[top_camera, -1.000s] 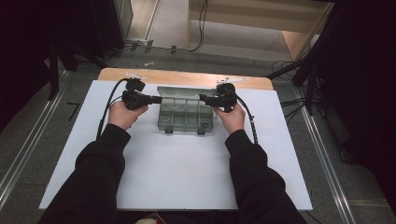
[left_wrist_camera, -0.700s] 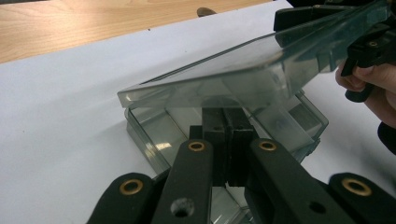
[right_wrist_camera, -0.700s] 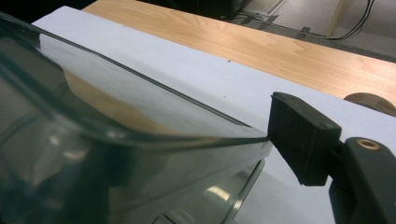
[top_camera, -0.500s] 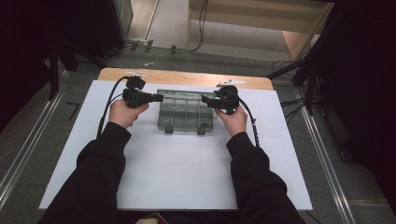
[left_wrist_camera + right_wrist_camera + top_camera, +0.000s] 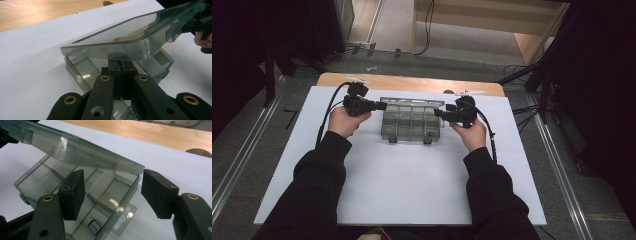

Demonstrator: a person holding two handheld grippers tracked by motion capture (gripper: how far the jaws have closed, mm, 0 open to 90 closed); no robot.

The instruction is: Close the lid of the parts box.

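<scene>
High view: clear plastic box (image 5: 412,121) on the white sheet (image 5: 402,185), far middle of it, in front of the wooden table edge (image 5: 412,82); left gripper (image 5: 379,106) at the box's left end, right gripper (image 5: 438,113) at its right end.
Step in hand: judged as opening the box; lid (image 5: 130,37) raised and tilted over the tray (image 5: 75,192), hinge side away from the person.
Left jaws: pressed together, just below the lid's left edge; probably propping or pinching that edge, contact hidden behind the pads.
Right jaws: spread wide, having just closed in a little; lid's corner (image 5: 135,167) between the pads (image 5: 72,193), untouched by either.
Box contents: small dark thing (image 5: 94,226) in a near compartment; other compartments look bare.
Next move: likely right jaws closing on the lid's corner, then swinging the lid back past upright; calls for a light squeeze and the tray staying put.
</scene>
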